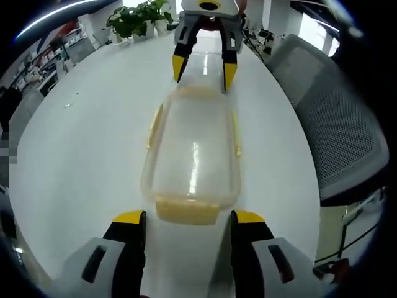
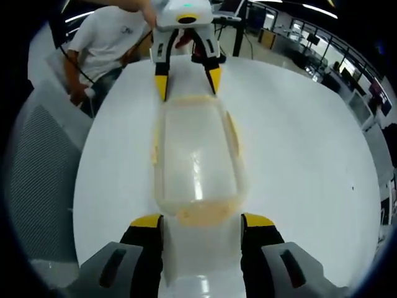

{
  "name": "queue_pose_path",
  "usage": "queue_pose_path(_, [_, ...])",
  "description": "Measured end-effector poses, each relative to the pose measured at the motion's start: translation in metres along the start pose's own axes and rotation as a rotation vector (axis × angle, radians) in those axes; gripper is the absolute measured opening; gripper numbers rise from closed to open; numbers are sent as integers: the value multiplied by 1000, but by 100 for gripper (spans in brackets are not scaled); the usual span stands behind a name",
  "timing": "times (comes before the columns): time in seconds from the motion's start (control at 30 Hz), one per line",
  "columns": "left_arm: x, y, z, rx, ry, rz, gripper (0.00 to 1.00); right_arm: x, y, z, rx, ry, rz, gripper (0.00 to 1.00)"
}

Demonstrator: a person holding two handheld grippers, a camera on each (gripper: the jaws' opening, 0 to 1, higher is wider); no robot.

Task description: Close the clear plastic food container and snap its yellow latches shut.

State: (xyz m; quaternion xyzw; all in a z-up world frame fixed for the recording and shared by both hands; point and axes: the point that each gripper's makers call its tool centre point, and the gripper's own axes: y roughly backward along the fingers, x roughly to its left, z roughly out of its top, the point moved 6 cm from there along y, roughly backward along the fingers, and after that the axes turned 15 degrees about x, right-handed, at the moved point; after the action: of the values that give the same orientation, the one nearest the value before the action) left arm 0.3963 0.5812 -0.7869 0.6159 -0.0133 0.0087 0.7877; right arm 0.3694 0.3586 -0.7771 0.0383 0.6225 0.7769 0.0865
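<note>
1. The table is white and round-edged, and it carries the container in both views.
2. A grey mesh chair stands at the table's edge in the left gripper view; another grey mesh chair back shows beside the table in the right gripper view.
3. A person in a white shirt stands past the table's far edge in the right gripper view.
4. The container is clear plastic and lies lengthwise on the table between the two grippers, its lid on top.
5. The left gripper has its jaws apart, one on each side of the container's near end, close to it; I cannot tell if they touch.
6. The right gripper likewise has its jaws spread, bracketing the opposite end of the container.
7. Each gripper appears in the other's view at the far end, jaws apart: the right gripper and the left gripper.
8. Potted plants sit at the table's far edge in the left gripper view.
9. Yellow latches: the near end latch lies between the left jaws, and thin side latches run along the long edges. Whether they are snapped shut is unclear.
</note>
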Motion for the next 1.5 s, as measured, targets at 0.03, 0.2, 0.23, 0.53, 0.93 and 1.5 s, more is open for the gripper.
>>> queue_pose_path(0.03, [0, 0, 1, -2, -1, -3, 54, 0, -1, 0, 3, 3, 1, 48])
queue_pose_path(0.2, [-4, -5, 4, 4, -18, -16, 53, 0, -6, 1, 17, 6, 9, 47])
queue_pose_path(0.23, [-4, -5, 4, 4, -19, -19, 53, 0, -6, 1, 18, 7, 9, 47])
queue_pose_path(0.53, [-3, -6, 7, -1, -28, -26, 52, -4, -9, 1, 29, 8, 15, 46])
queue_pose_path(0.93, [-2, -5, 7, 6, -53, -31, 41, -3, -15, -2, 61, 10, 38, 43])
queue_pose_path(1.5, [-2, -7, 14, 76, -90, -33, 39, -5, -15, 2, 147, 22, 55, 39])
